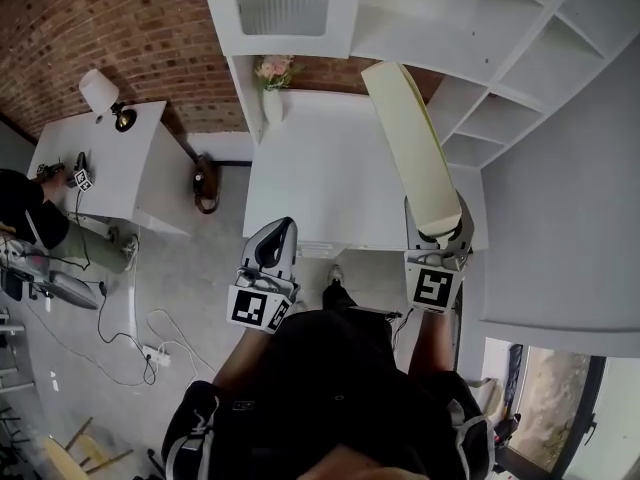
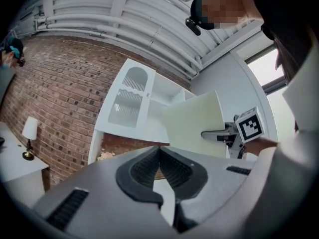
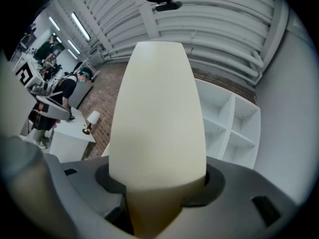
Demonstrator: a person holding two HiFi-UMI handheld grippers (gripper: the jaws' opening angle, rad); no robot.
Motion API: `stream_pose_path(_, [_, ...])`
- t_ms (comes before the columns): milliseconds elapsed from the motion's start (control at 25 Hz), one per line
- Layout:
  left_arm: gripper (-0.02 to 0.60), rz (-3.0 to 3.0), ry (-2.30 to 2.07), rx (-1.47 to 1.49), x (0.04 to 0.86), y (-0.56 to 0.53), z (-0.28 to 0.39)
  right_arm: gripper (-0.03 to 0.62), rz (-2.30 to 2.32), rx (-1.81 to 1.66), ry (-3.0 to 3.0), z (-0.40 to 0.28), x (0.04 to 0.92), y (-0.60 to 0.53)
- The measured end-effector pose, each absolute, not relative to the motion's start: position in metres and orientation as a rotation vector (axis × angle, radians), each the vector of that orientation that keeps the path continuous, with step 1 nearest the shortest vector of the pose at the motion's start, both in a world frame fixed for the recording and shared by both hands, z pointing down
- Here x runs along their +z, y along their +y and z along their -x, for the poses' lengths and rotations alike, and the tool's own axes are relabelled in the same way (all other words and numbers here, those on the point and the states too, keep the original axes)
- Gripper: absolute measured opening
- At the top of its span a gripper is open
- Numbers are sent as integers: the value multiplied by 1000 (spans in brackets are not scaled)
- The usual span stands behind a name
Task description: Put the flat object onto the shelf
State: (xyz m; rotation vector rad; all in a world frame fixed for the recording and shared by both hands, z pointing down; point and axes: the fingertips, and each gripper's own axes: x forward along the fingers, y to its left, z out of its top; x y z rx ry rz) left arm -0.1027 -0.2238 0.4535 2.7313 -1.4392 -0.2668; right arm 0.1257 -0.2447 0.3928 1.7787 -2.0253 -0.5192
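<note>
Before the shelf [image 1: 520,78], right gripper [image 1: 438,232] clamps the flat object [image 1: 412,143] (tilted).

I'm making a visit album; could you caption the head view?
Seen from above, the right gripper holds a cream flat board up toward the white shelf, the left gripper shut and empty.

Both claws are light grey moulded shells with rounded backs, the left claw [image 1: 279,232] and the right claw [image 1: 438,236] alike. Each carries a white cube [image 1: 257,308] at its rear, printed with black square markers. On the left one, black ribbed pads [image 2: 172,172] line the jaws, and dark slotted vents [image 2: 70,208] are cut into the shell. The person wears a black top [image 1: 330,368].
</note>
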Motion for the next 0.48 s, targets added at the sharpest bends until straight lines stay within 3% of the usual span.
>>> stream_pose_path(480, [11,-2737,-1454,-298,444,-306,58,284,-1632,-1071,-1561,-161,348,-367])
